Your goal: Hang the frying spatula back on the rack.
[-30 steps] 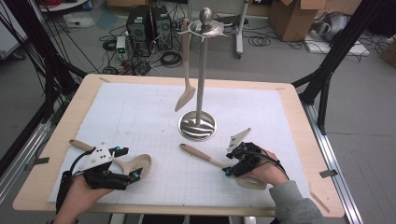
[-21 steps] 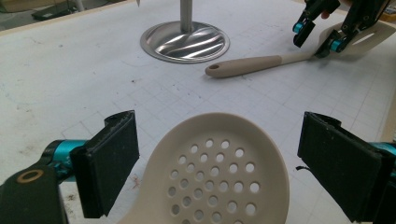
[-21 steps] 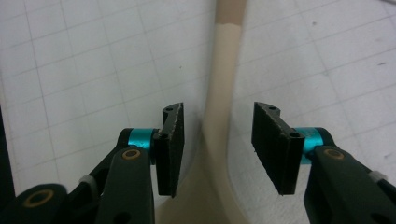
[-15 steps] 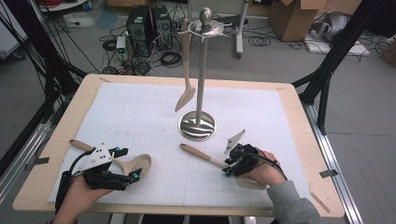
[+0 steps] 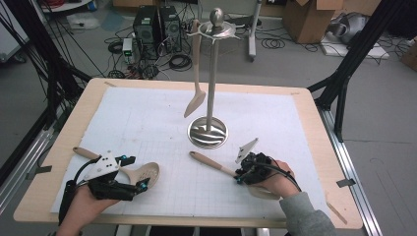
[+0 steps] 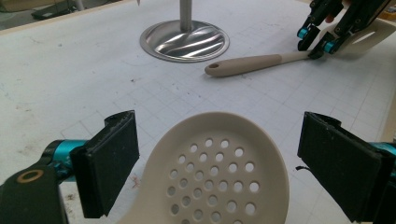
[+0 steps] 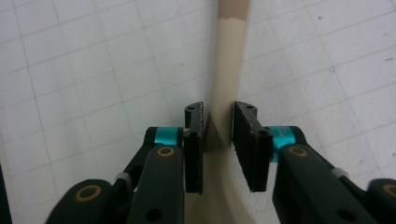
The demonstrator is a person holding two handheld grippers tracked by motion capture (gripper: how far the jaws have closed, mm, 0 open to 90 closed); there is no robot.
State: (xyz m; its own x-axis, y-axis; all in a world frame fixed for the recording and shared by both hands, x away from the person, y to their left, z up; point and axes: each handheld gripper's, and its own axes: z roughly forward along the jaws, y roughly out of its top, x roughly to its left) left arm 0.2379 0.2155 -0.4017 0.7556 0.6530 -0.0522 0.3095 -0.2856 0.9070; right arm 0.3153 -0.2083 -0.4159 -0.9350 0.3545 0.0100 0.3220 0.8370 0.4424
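A beige spatula [image 5: 209, 163] lies on the white mat, handle toward the stand. My right gripper [image 5: 239, 176] sits at its neck. In the right gripper view the jaws have just been closing, and the right gripper [image 7: 218, 121] now has both pads against the spatula's neck [image 7: 229, 56]. A beige slotted spoon [image 5: 150, 172] lies at the front left. My left gripper [image 6: 224, 154] stands open around the spoon's bowl [image 6: 215, 140], pads well clear of it. The left gripper view also shows the right gripper [image 6: 317, 39] on the spatula [image 6: 252, 65].
A metal utensil stand [image 5: 212, 73] rises from a round base [image 5: 207, 132] at mid-table. A second beige spatula [image 5: 195, 98] hangs from its top. The white grid mat [image 5: 147, 123] covers most of the wooden table [image 5: 314, 147].
The right gripper's jaws have drawn in around the spatula's neck. Both hands and the left gripper have stayed where they were.
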